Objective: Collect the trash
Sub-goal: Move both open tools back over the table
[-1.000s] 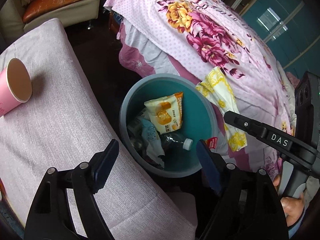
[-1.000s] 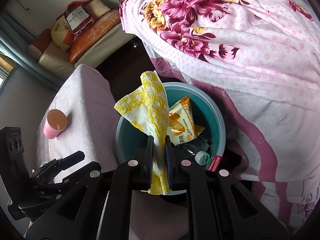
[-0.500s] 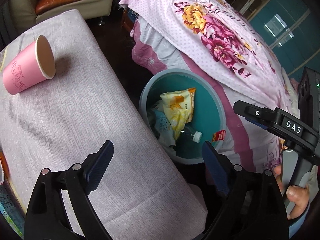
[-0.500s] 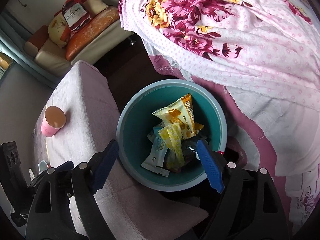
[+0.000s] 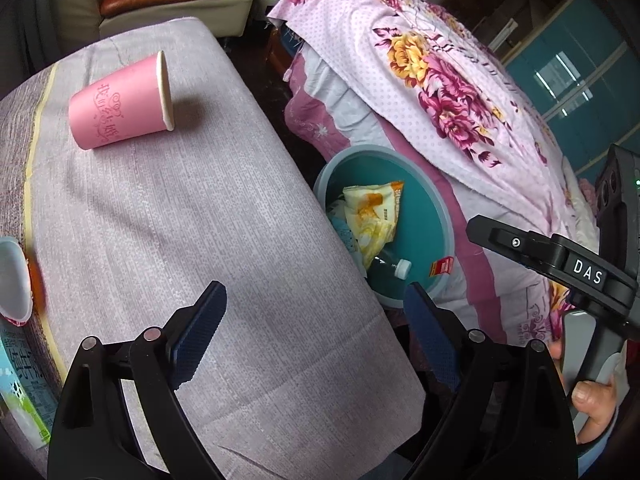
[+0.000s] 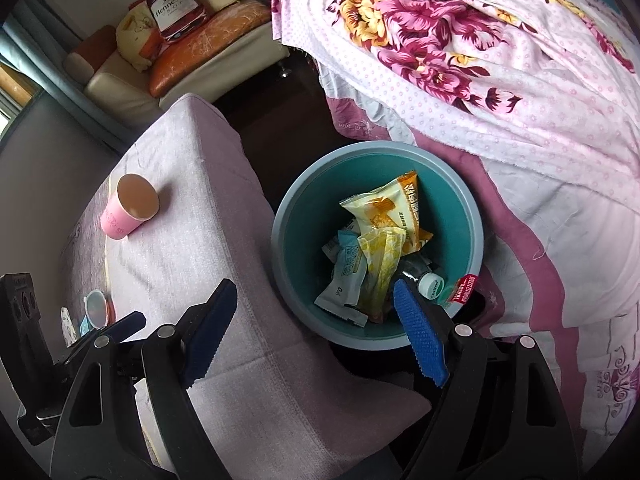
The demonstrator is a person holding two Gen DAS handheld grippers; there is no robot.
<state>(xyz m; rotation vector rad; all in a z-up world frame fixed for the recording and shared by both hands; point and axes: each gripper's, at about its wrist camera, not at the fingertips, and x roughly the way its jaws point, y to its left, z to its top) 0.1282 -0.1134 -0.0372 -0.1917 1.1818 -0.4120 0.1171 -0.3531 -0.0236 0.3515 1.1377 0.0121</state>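
Note:
A teal bin (image 6: 472, 216) stands on the floor between the table and the bed; it shows in the left wrist view too (image 5: 436, 208). It holds a yellow snack bag (image 6: 394, 208), a yellow napkin (image 6: 382, 256), a pale wrapper (image 6: 346, 276) and a bottle (image 6: 430, 284). A pink paper cup (image 5: 120, 104) lies on its side on the pink-clothed table (image 5: 180, 220); it also shows in the right wrist view (image 6: 128, 206). My left gripper (image 5: 316, 328) is open and empty above the table edge. My right gripper (image 6: 314, 320) is open and empty above the bin.
A bed with a floral cover (image 6: 480, 60) lies right of the bin. A sofa with cushions (image 6: 192, 56) stands at the back. A small lid (image 6: 96, 306) and a carton (image 5: 20, 392) sit at the table's left end.
My right gripper opened and dropped the yellow napkin into the bin. My left gripper swung left over the table, bringing the pink cup closer.

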